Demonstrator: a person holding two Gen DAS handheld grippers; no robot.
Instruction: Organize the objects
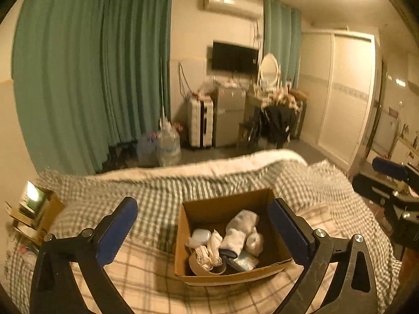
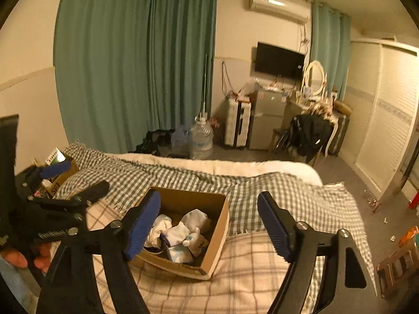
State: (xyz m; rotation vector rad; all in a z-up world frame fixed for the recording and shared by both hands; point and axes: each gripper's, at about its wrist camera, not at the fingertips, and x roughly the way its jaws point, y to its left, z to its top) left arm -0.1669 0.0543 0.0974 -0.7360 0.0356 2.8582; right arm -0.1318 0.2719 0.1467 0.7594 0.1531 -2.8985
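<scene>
An open cardboard box [image 1: 195,238] sits on the checked bedspread; it also shows in the right wrist view [image 2: 217,225]. Inside lie white socks [image 1: 239,229], a roll of tape [image 1: 207,268], a small white case [image 1: 201,235], a tissue pack [image 1: 244,260] and a small white plush toy [image 2: 195,239]. My left gripper [image 1: 203,223] is open and empty, held above the bed with its right finger over the box's right wall. My right gripper [image 2: 209,217] is open and empty, its left finger over the box's left side. The left gripper also shows at the left of the right wrist view [image 2: 76,183].
A second cardboard box [image 1: 47,214] with a book and papers stands at the bed's far left [image 2: 59,172]. Beyond the bed are water jugs [image 1: 169,145], a suitcase [image 1: 200,121], a small fridge [image 1: 229,116], a chair with dark clothes [image 1: 277,123] and a wardrobe [image 1: 343,96].
</scene>
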